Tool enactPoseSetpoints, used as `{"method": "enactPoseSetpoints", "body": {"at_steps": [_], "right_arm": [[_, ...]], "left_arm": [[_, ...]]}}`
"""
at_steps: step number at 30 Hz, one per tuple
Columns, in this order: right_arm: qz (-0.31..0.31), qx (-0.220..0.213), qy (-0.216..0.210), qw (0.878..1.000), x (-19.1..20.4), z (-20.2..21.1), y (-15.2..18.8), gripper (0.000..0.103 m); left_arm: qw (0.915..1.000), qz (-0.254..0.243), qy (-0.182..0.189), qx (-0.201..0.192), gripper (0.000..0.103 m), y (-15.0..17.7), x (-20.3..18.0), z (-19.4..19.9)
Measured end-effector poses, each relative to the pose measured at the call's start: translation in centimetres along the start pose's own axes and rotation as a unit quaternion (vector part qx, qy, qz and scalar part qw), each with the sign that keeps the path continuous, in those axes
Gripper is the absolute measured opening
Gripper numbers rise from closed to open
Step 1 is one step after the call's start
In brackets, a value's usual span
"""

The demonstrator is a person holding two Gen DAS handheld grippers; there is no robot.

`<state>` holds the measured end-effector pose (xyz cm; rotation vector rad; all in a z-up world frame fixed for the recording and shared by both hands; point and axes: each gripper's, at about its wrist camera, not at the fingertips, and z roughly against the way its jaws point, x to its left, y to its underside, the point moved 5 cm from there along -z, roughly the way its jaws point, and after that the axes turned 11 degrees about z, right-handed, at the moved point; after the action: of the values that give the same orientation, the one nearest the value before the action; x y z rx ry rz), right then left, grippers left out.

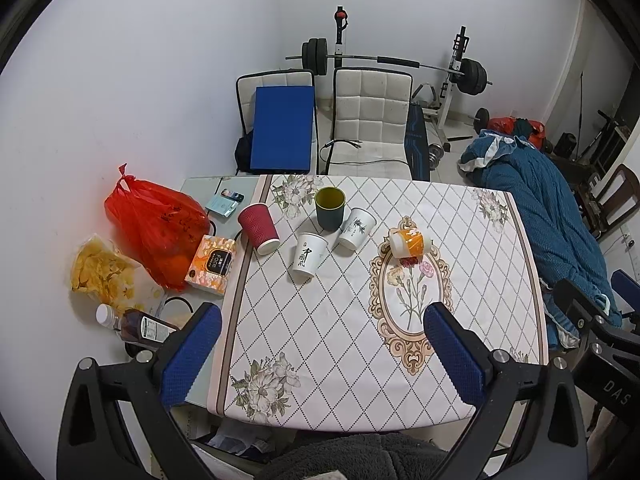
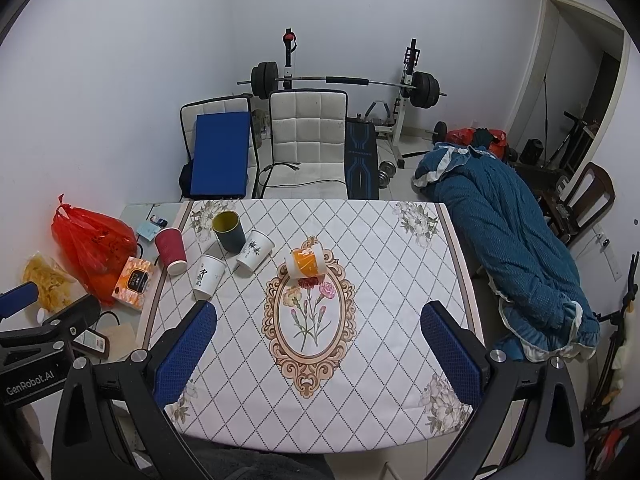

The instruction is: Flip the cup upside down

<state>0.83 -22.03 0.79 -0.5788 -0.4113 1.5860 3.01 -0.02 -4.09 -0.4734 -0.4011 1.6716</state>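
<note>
At the far rim of the ornate oval medallion printed on the counter's cloth, the orange-and-white paper cup point(image 2: 304, 263) point(image 1: 409, 242) lies tipped on its side, touching nothing else. Left of it stand four more cups in a loose cluster: a white paper cup with bamboo print point(image 2: 254, 250), a dark green cup with a yellow inside point(image 2: 228, 230), a white paper cup with black calligraphy point(image 2: 208, 276), and a red ribbed paper cup point(image 2: 171, 250) standing mouth down. Farther left, off the cloth, sit an orange tissue box point(image 2: 133, 283) and a red plastic bag point(image 2: 94, 246). Nearer the camera, well short of the cups, the right gripper point(image 2: 318, 356) and the left gripper point(image 1: 324, 354) both hover with jaws spread wide, grasping nothing.
</note>
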Motion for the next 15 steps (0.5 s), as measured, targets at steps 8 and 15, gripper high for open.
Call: {"method": "enactPoseSetpoints", "body": {"at_steps": [8, 15], "right_arm": [[0.000, -0.001, -0.001, 1.000, -0.24, 0.48, -0.50, 0.103], [0.002, -0.003, -0.001, 1.000, -0.30, 0.79, -0.67, 0.103]], "left_arm": [[1.0000, 0.000, 0.001, -0.001, 0.103, -0.24, 0.15, 0.22], [1.0000, 0.000, 0.000, -0.004, 0.103, -0.81, -0.09, 0.52]]}}
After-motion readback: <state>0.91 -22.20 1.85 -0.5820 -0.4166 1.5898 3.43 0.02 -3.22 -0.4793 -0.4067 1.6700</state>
